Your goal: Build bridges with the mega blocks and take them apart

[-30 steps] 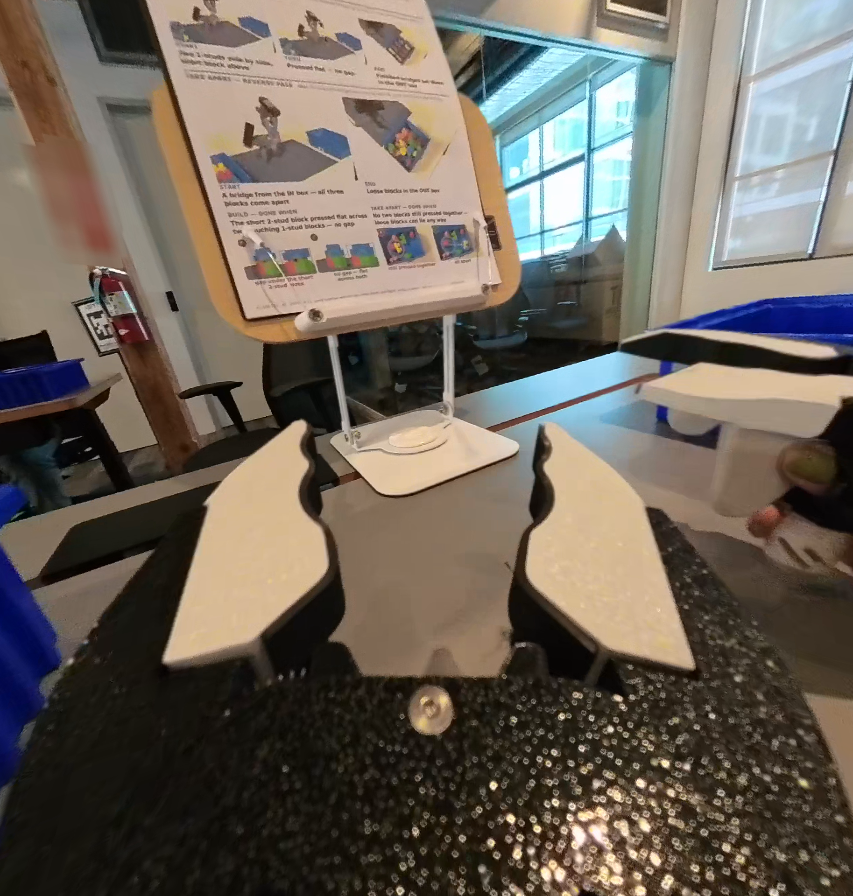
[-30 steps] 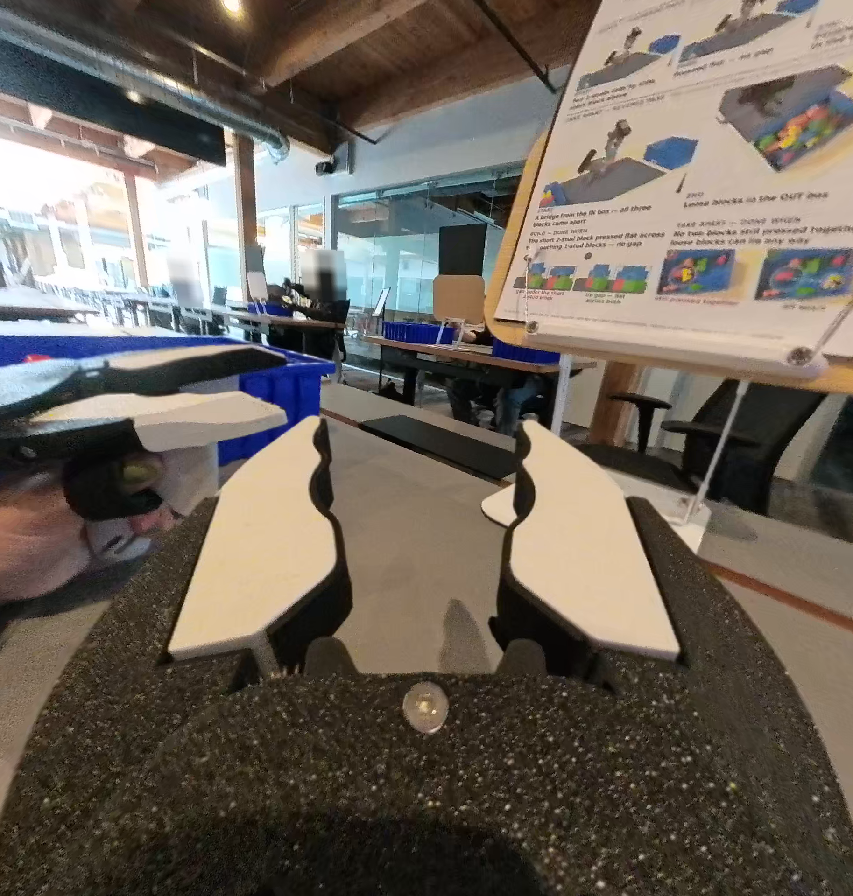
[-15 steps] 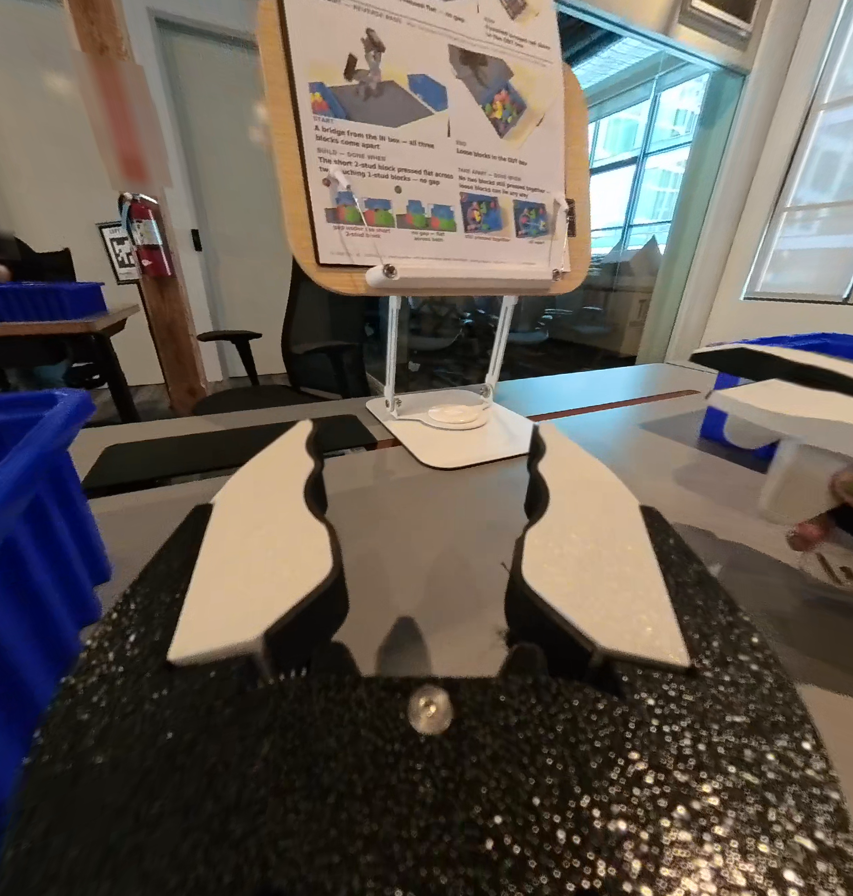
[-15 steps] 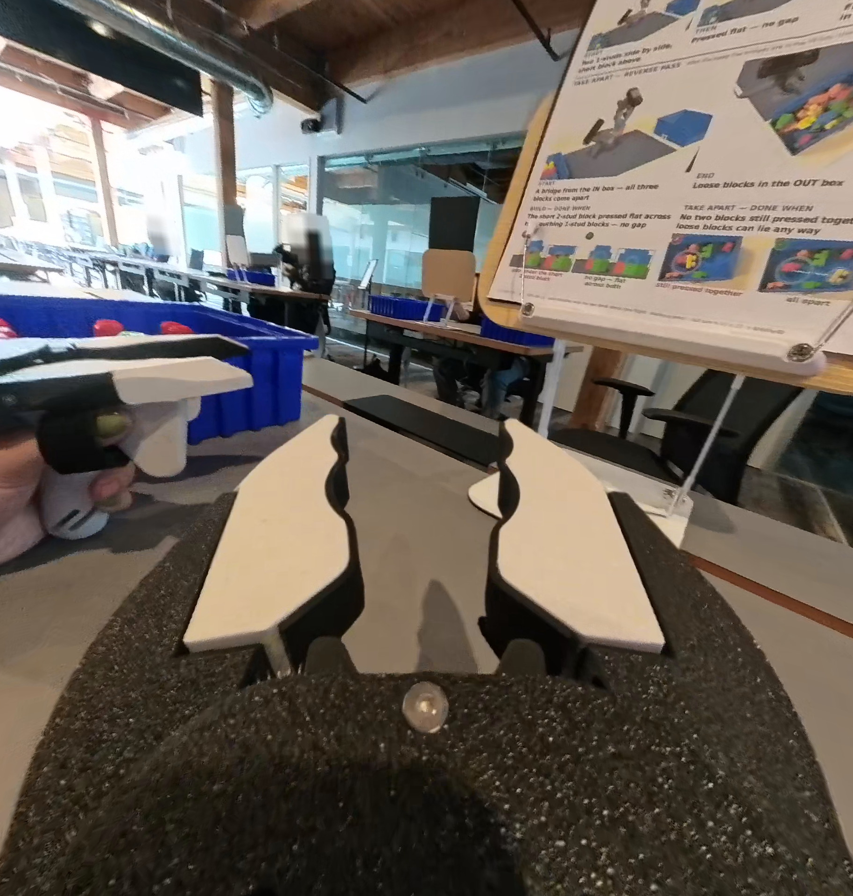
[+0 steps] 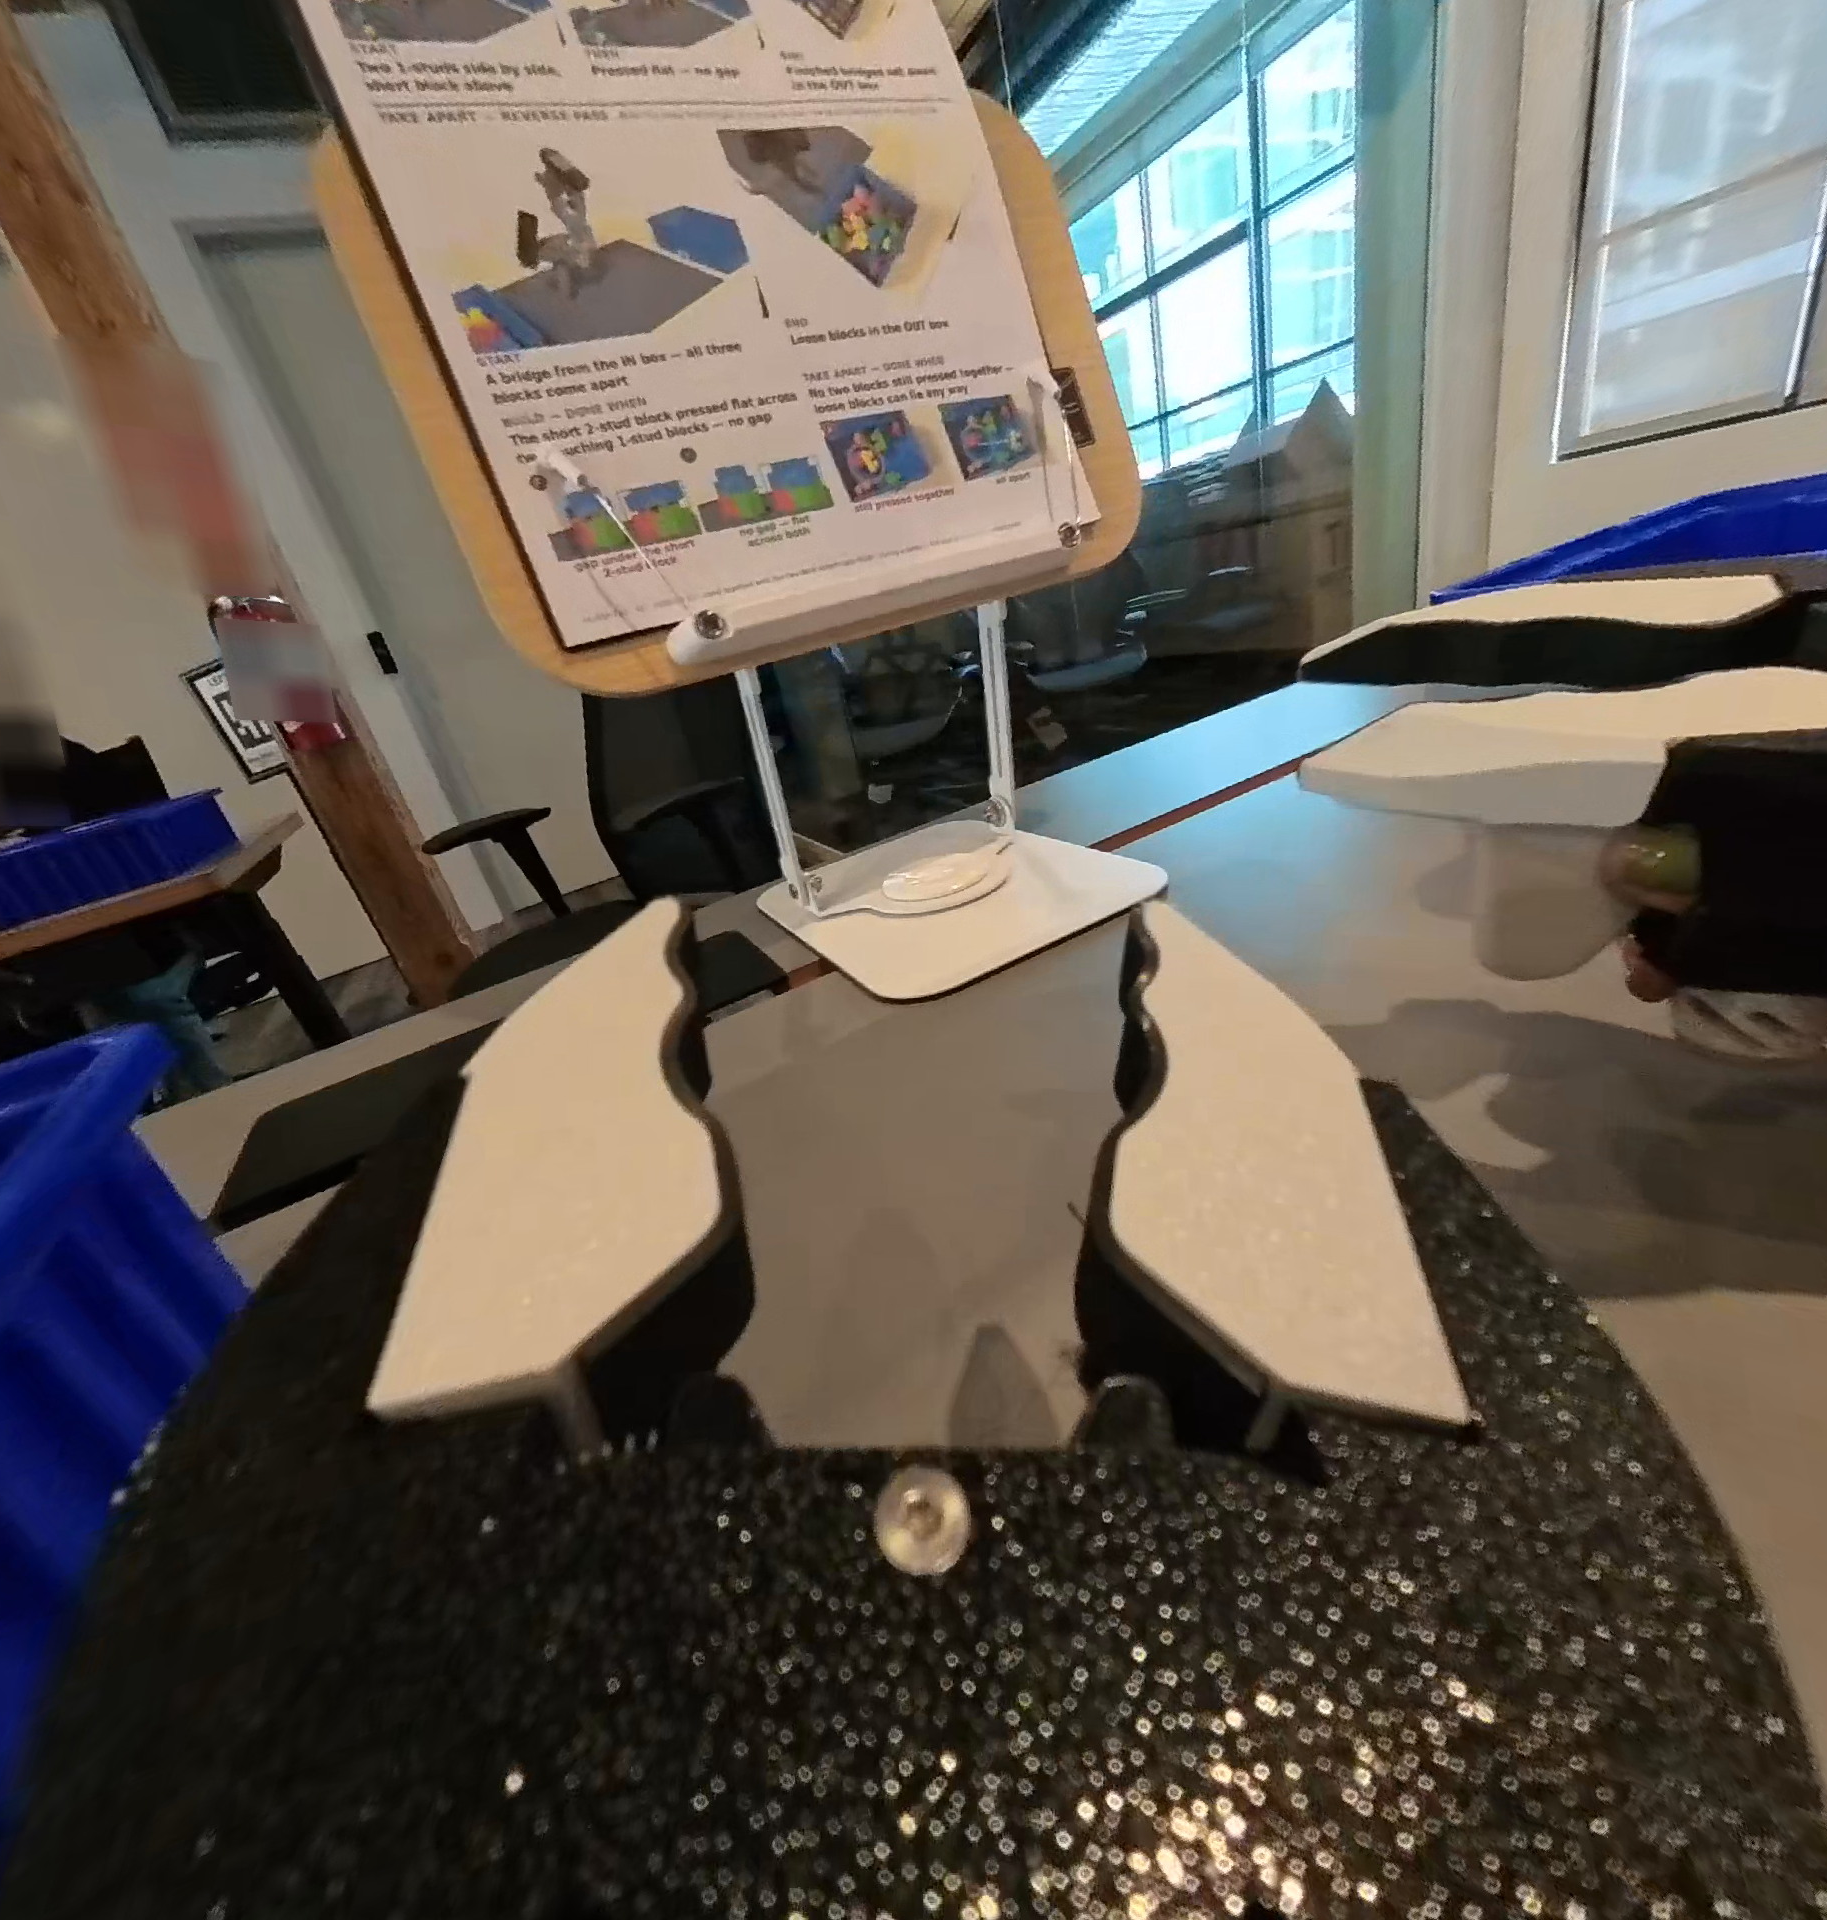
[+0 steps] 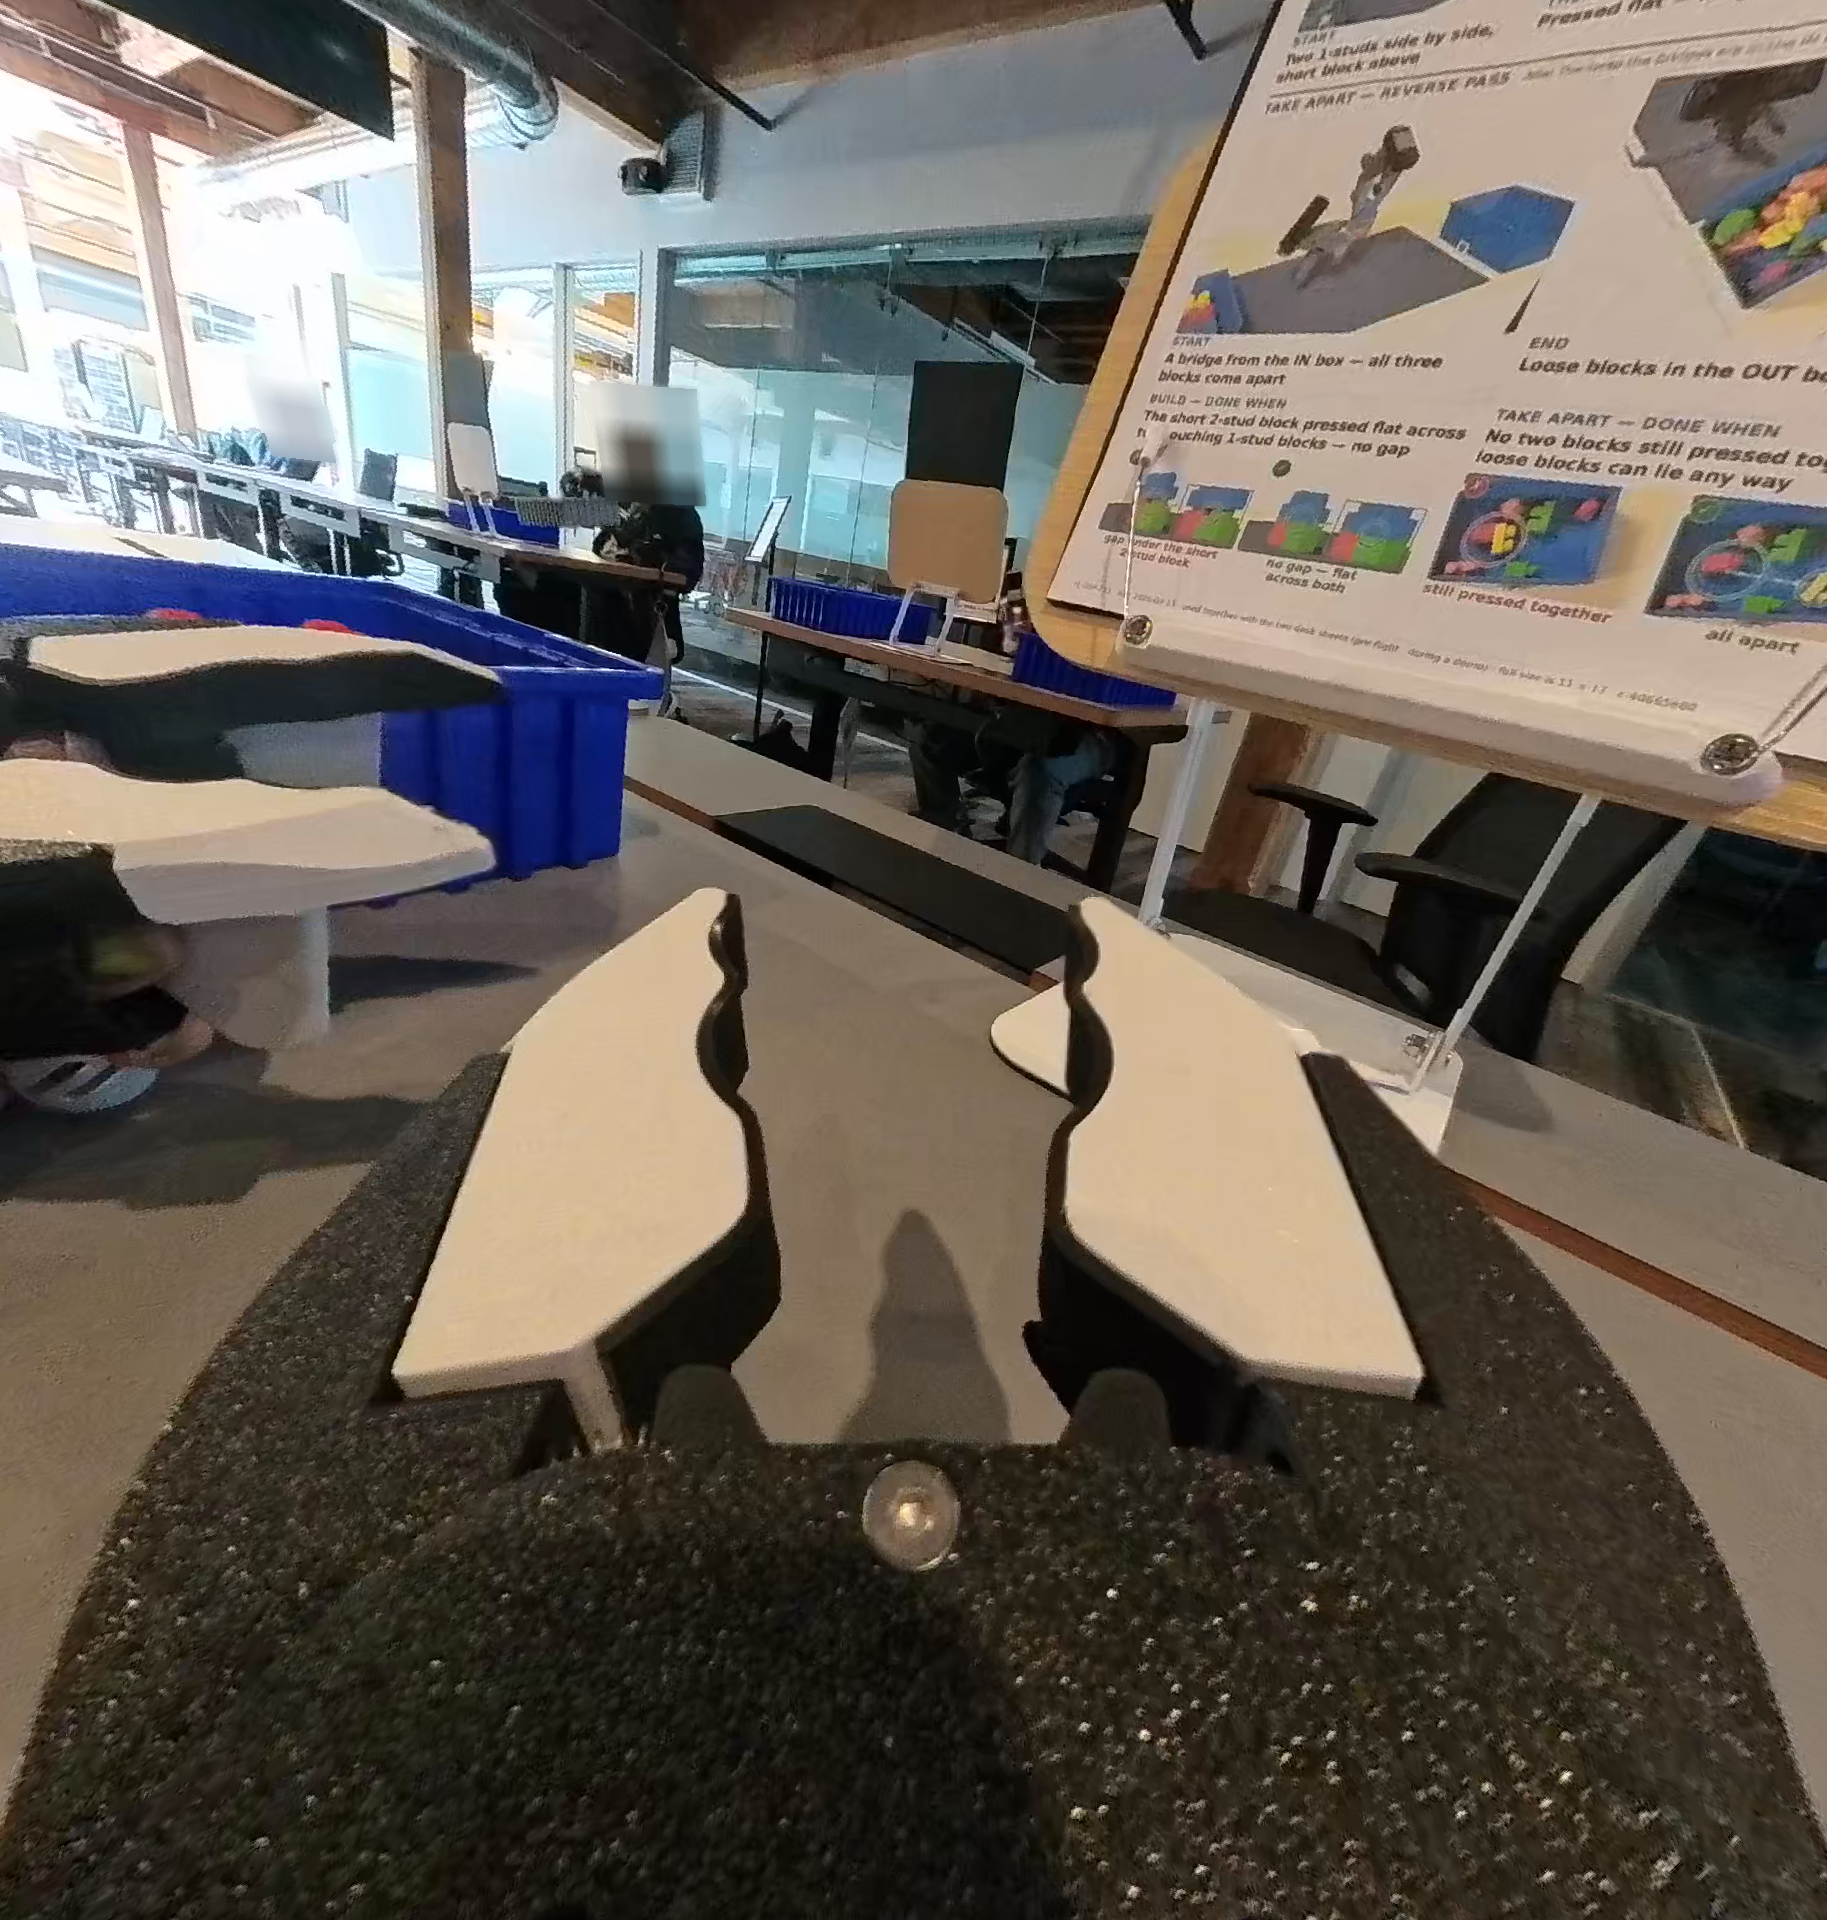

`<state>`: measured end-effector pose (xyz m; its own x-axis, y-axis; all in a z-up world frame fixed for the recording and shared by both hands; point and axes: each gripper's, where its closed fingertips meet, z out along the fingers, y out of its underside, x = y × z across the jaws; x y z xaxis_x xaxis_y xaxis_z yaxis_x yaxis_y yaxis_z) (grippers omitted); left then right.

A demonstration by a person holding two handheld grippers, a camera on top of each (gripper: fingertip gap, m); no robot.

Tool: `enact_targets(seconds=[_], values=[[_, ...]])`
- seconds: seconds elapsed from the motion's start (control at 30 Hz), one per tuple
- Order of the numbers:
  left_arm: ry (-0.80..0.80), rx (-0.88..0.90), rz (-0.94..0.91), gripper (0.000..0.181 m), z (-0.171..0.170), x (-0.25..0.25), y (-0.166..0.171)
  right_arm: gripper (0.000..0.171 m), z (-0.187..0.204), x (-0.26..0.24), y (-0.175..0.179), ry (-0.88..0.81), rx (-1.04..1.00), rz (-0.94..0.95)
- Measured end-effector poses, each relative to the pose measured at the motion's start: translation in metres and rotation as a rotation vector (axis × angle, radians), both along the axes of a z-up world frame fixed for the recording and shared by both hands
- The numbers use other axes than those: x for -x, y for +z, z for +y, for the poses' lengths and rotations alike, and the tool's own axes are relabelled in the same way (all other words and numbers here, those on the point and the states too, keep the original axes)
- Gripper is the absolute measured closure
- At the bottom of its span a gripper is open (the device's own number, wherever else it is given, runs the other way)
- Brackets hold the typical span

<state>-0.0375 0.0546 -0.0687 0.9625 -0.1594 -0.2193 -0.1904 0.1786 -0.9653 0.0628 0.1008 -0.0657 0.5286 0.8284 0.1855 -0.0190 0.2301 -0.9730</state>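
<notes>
Two grippers (image 5: pixel 914 935) (image 6: pixel 898 940), jaws apart; two blue bins (image 5: pixel 47 1299) (image 5: pixel 1657 545).

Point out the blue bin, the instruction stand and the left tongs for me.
Blue bin (image 6: pixel 535 727): right wrist view, its ribbed front wall.
Instruction stand (image 5: pixel 956 914): left wrist view, its white base plate.
Left tongs (image 5: pixel 909 925): left wrist view, midway between the open fingertips.

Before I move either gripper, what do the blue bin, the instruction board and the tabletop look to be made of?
Blue bin: likely moulded plastic, with a glossy, uniform colour and ribbed walls. Instruction board: looks like light wood or plywood, a tan face with rounded corners behind a printed sheet, on a white stand, probably metal. Tabletop: smooth grey, faintly reflective, possibly laminate.
</notes>
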Motion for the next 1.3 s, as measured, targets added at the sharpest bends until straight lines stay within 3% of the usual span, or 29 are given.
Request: enact_targets(seconds=[0.63, 0.97, 1.13, 1.3], values=[[-0.022, 0.007, -0.052, 0.102, 0.002, 0.001, 0.000, 0.112, 0.004, 0.003, -0.009, -0.107, -0.058, -0.129], [-0.021, 0.001, -0.048, 0.103, 0.002, 0.000, 0.000, 0.111, -0.005, 0.002, 0.004, 0.038, -0.003, 0.027], [-0.012, -0.003, -0.064, 0.103, 0.003, 0.003, 0.001, 0.099, -0.005, 0.003, 0.006, 0.070, 0.053, 0.068], [0.007, 0.001, -0.076, 0.103, 0.004, 0.007, 0.001, 0.100, -0.021, 0.017, 0.026, 0.179, 0.097, 0.086]])
